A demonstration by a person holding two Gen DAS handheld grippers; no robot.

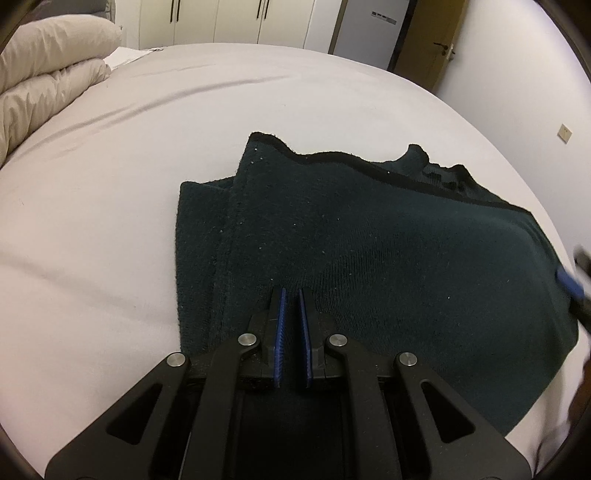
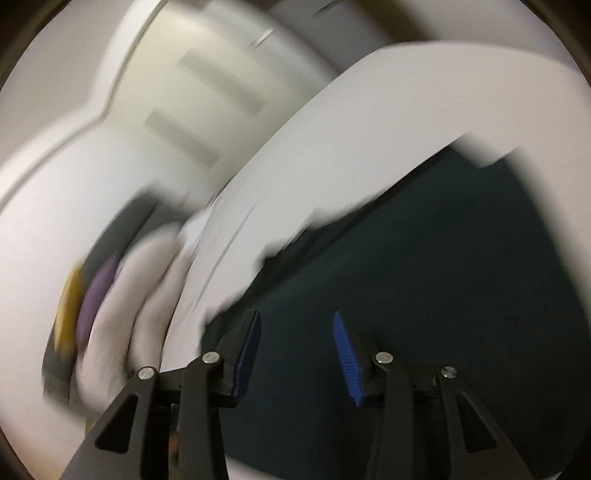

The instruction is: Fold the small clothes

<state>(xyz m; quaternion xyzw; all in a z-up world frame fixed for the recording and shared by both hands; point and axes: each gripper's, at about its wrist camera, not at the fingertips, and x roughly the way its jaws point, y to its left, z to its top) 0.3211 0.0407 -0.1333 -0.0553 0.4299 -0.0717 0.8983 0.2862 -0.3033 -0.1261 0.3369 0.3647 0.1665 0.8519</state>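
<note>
A dark green knitted garment (image 1: 369, 229) lies folded on the white bed, its black-trimmed edge at the far side. My left gripper (image 1: 291, 295) hangs low over the garment's near part with its blue pads almost together. Whether any fabric is pinched between them I cannot tell. The blue pad of my right gripper (image 1: 570, 286) shows at the garment's right edge. The right wrist view is heavily blurred. In it my right gripper (image 2: 295, 315) stands open over the same dark garment (image 2: 424, 258), with nothing pressed between its pads.
The pale bed sheet (image 1: 110, 184) stretches wide to the left and far side. A folded beige duvet (image 1: 48, 66) lies at the far left corner. White wardrobes (image 1: 240, 18) and a door (image 1: 432, 44) stand beyond the bed. Blurred yellow and purple things (image 2: 85, 302) sit left.
</note>
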